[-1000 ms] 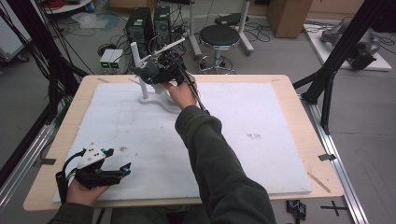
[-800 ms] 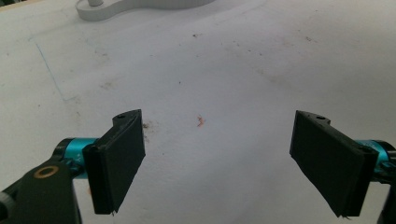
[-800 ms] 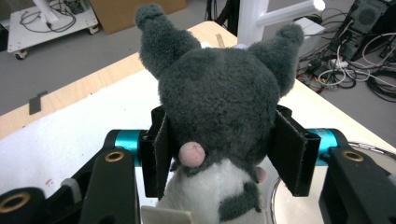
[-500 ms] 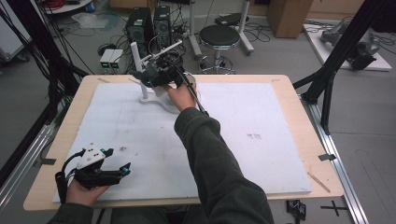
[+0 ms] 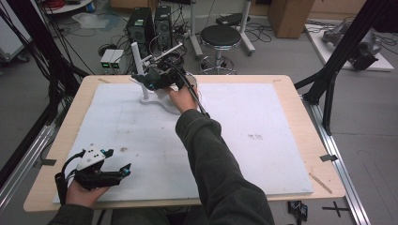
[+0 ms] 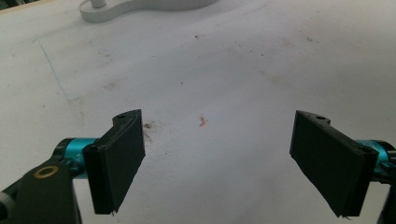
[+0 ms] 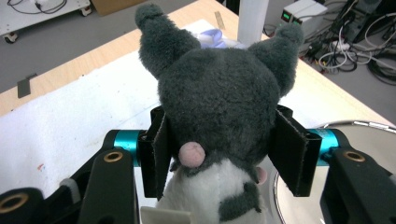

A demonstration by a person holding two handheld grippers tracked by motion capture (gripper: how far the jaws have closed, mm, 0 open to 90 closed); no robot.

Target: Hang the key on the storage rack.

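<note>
Your right gripper (image 7: 219, 154) is clamped on the grey plush toy (image 7: 224, 102) near the table's (image 5: 300, 93) far edge, ears pointing away from you, white post (image 5: 139, 70) just beyond. Left gripper (image 6: 219, 163) sits wide apart and holding nothing at the near-left corner, well apart.

High view: above the near edge, facing down over the table (image 5: 300, 154)
Gripper views: close, low; both share the white mat (image 6: 224, 84)

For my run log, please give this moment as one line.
left gripper: open, nothing held | right gripper: shut on plush toy | near white stand
</note>
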